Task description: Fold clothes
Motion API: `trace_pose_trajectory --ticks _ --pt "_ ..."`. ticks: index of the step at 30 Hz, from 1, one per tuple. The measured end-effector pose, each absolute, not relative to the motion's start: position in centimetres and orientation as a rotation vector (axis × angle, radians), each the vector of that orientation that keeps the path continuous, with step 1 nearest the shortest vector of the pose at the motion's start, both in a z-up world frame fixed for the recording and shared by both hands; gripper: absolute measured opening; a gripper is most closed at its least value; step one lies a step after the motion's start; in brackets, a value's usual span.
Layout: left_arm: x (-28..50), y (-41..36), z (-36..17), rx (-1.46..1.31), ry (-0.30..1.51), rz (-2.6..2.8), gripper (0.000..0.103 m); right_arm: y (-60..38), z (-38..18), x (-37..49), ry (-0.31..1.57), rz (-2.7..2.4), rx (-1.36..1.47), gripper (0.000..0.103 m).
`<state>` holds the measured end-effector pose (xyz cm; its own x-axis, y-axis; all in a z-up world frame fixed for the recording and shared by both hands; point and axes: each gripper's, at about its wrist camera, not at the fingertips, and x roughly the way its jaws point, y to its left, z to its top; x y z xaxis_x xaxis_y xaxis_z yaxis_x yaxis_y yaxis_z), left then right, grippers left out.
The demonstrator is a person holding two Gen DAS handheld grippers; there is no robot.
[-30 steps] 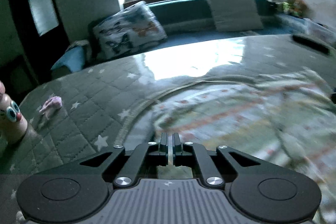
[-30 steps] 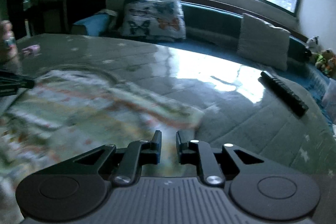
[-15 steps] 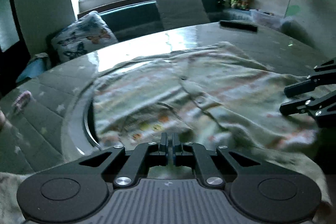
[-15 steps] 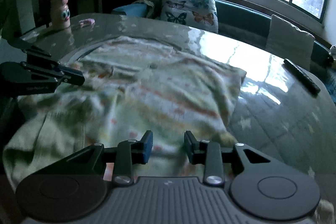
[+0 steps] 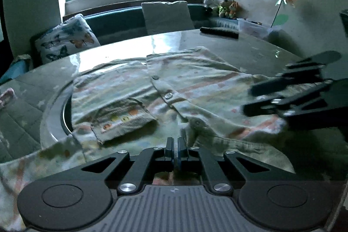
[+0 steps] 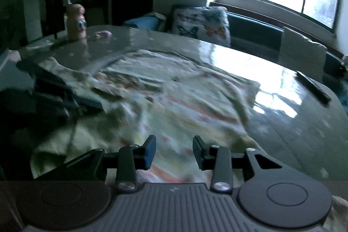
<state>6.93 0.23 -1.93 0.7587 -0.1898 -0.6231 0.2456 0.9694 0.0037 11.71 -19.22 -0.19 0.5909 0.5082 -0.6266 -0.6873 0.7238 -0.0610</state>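
Pale-green knit cardigan (image 5: 195,88) w/ faded orange stripes is lying spread, front up, on the round table (image 5: 256,51), its button placket (image 5: 167,95) running from about 11 o'clock at the far hem down toward 6 o'clock, i.e. long axis pointing roughly at the left camera. One sleeve (image 5: 121,119) is lying folded in across the chest at 9 o'clock of the placket; the near edge is draping toward both wrists.

Left gripper (image 5: 175,150) is sitting at the near edge, approx. on the placket line, jaws pressed together; cloth looks bunched right at the tips, but can't tell whether any is pinched between them. Right gripper (image 6: 174,152) is hanging over the right half of the garment w/ jaws apart and nothing between the pads, fabric lying below. In the left view it's showing at 3 o'clock, over the right side edge.

Judgement: next fold prob. turns on that right side edge, so the right hand is nearer; it'd need to drop onto the cloth beneath it, then carry toward the placket at 9 o'clock.
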Motion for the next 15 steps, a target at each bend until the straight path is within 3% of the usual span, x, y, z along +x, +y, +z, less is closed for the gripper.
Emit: trace_pose_trajectory --ticks 7,15 --pt "6.2 2.2 -1.1 0.016 0.656 -0.204 0.006 -16.7 -1.3 11.7 0.667 0.759 -0.329 0.035" --pt "5.3 3.8 -0.7 -0.039 0.641 -0.154 0.006 -16.8 1.4 8.2 0.665 0.881 -0.266 0.034"
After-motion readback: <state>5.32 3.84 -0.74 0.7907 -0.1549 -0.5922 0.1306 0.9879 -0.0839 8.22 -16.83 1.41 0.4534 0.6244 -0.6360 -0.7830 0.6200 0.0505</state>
